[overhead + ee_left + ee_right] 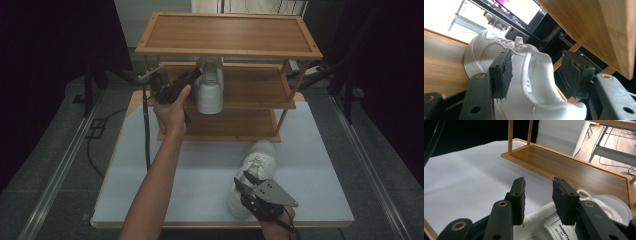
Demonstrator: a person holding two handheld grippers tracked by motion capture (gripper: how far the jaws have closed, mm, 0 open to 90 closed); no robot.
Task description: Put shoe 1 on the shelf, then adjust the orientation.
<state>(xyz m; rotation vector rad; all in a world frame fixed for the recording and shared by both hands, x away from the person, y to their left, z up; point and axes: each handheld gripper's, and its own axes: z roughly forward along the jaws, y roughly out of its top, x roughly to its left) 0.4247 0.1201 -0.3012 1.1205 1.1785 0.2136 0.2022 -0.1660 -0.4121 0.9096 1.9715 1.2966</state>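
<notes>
2 white shoes and a 3-tier wooden rack [227,32] on a white table [150,200].

The rack stands at the table's far edge. 1 shoe [209,85] sits on the rack's middle shelf, under the top shelf; the other shoe [252,175] lies on the table just in front of the rack. The left gripper [192,75] is at the shelf shoe's heel, jaws spread around its collar with the right pad clear of it. The right gripper [245,179] hovers over the table shoe's heel, jaws apart, holding nothing.
</notes>
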